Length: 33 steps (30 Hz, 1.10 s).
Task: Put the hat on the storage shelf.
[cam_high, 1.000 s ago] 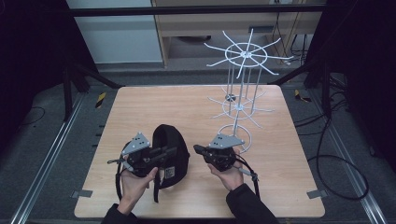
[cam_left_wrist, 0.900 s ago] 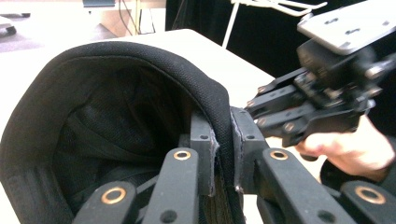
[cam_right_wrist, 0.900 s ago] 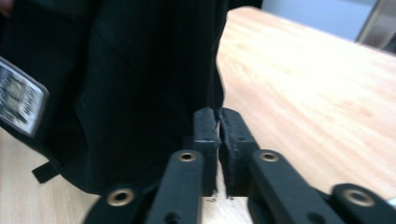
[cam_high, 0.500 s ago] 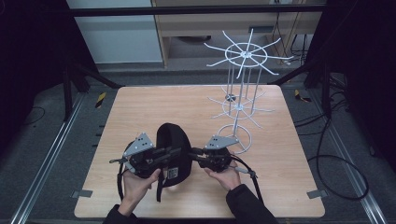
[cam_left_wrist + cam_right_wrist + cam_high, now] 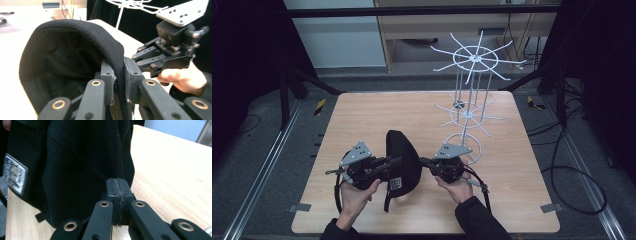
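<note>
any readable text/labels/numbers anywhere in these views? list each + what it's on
None can be read.
The patch on the black cap: grey, with a dark pattern, too blurred to read in the right gripper view and too small in the high view.
No print is visible on the left gripper, the right gripper, the white wire rack or the table.

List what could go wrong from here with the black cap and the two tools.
1. The left tool pinches only the black cap's thin rim, so a tug might slip it free.
2. The right tool looks shut beside the fabric, gripping nothing; the cap may sag.
3. The wire rack stands close behind; a swing could catch its spokes.
</note>
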{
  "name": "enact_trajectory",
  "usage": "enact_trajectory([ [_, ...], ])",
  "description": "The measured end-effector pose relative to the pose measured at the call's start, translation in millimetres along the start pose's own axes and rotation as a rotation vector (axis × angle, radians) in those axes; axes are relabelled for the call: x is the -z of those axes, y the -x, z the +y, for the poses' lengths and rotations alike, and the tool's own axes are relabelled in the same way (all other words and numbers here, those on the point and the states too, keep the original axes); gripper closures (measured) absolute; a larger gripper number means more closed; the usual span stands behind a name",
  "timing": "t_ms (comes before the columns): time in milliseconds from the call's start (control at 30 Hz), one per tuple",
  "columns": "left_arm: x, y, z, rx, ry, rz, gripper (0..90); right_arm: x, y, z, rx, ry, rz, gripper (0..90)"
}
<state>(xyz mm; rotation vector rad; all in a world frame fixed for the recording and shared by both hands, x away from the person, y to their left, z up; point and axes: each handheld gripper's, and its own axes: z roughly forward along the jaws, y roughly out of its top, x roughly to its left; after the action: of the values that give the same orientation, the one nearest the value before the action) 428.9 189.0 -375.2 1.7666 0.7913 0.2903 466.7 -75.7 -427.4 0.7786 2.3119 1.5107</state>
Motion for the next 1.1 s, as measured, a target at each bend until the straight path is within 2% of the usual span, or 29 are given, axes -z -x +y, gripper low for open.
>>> enact_trajectory([
  [100, 3.2, -2.7, -1.6, 0.005, -0.001, 0.018, 77.2, 3.0, -4.2, 6.5, 0.026, -0.022, -0.027, 90.0],
  [267, 9.1, -9.1, -6.5, 0.018, -0.009, 0.042, 73.9, 6.1, -10.4, 15.2, 0.048, -0.043, -0.046, 90.0],
  [400, 15.1, -17.1, -14.0, 0.028, -0.026, 0.075, 71.1, -0.8, -18.0, 21.2, 0.068, -0.081, -0.054, 90.0],
  [433, 18.5, -22.2, -18.6, 0.025, -0.039, 0.107, 70.1, -6.1, -21.6, 23.4, 0.074, -0.093, -0.058, 90.0],
  [467, 18.5, -22.2, -18.6, 0.025, -0.039, 0.107, 69.1, -6.1, -21.6, 23.4, 0.074, -0.093, -0.058, 90.0],
  [600, 21.5, -31.8, -27.0, 0.022, -0.054, 0.168, 64.6, -18.2, -29.2, 26.9, 0.078, -0.12, -0.071, 90.0],
  [767, 19.6, -34.0, -30.4, 0.0, -0.069, 0.251, 57.4, -30.7, -36.3, 29.3, 0.09, -0.134, -0.099, 90.0],
  [800, 19.6, -34.0, -30.4, 0.0, -0.069, 0.251, 55.9, -32.3, -37.0, 29.4, 0.091, -0.138, -0.102, 90.0],
  [833, 18.8, -33.9, -31.3, -0.026, -0.08, 0.302, 54.0, -34.3, -38.0, 29.5, 0.092, -0.141, -0.103, 90.0],
  [867, 18.8, -33.9, -31.3, -0.026, -0.08, 0.302, 52.1, -35.5, -38.8, 29.7, 0.091, -0.141, -0.105, 90.0],
  [900, 17.6, -33.7, -31.9, -0.04, -0.098, 0.348, 49.9, -35.9, -39.4, 29.9, 0.091, -0.141, -0.106, 90.0],
  [1000, 13.6, -34.8, -33.6, -0.029, -0.116, 0.346, 47.2, -35.5, -40.9, 31.5, 0.084, -0.117, -0.09, 90.0],
  [1100, 5.0, -36.5, -39.7, -0.027, -0.158, 0.378, 48.0, -38.1, -44.0, 33.1, 0.1, -0.12, -0.092, 90.0],
])
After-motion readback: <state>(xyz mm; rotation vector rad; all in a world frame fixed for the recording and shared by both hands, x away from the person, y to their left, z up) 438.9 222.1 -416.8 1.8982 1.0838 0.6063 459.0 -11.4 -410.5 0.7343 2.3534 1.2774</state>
